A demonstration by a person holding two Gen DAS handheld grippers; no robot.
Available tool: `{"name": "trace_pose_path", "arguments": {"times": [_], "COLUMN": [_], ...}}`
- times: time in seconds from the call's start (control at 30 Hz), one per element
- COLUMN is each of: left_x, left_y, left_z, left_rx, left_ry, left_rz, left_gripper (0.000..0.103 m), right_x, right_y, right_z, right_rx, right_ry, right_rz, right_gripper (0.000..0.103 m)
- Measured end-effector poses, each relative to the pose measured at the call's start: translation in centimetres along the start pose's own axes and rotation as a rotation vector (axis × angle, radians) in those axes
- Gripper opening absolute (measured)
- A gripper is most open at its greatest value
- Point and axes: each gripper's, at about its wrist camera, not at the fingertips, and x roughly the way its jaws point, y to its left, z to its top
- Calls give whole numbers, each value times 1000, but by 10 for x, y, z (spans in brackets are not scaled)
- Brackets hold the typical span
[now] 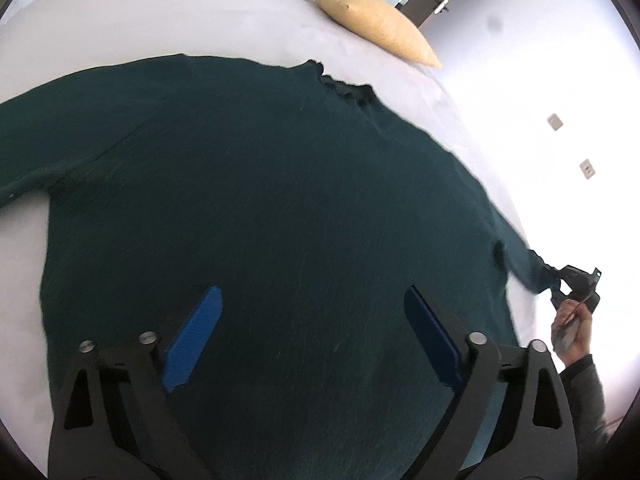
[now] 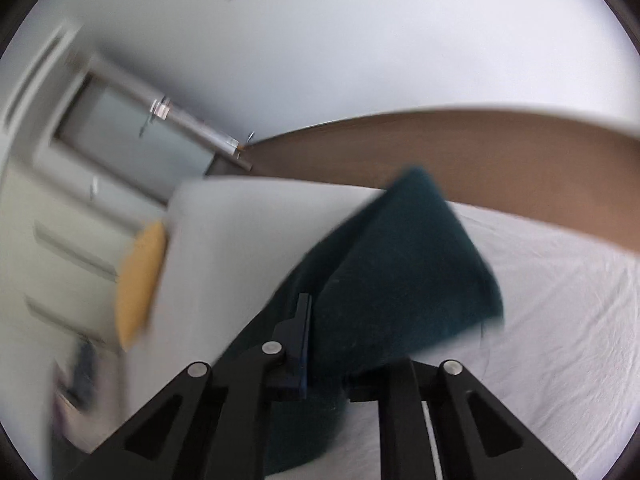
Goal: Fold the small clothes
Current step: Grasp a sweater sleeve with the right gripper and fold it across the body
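Green sweater (image 1: pixel 260 200) flat on bed (image 1: pixel 160 28), sleeve apparently pinched.

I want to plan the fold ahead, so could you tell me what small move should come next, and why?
Probably carry the sleeve inward over the dark green knitted sweater's body. The right claw is shut on that sleeve's cuff, while the left claw hovers open above the flat hem on the white bed sheet.

Left wrist cam: close above sweater (image 1: pixel 260 200), angled down across bed (image 1: pixel 200 20). Right wrist cam: rolled, near sleeve (image 2: pixel 400 272). Shared: sweater, pillow (image 1: pixel 372 20).
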Motion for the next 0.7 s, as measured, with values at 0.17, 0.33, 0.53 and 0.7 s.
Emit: {"name": "trace_pose_path", "arguments": {"times": [0.17, 0.33, 0.53, 0.7], "left_x": [4, -2, -3, 15], "left_y": [-2, 16, 45, 53], "left_z": [22, 33, 43, 50], "left_rx": [-18, -87, -157, -199], "left_ry": [-15, -42, -63, -39], "left_rz": [-75, -120, -144, -184], "left_gripper": [85, 85, 85, 85], "right_x": [-5, -6, 11, 20], "right_y": [133, 266, 310, 286], "right_z": [-64, -203, -361, -405], "right_rx": [-484, -994, -1298, -1335], "right_ry": [34, 77, 196, 279], "right_rz": [-9, 62, 134, 148], "right_gripper": [10, 10, 10, 30]}}
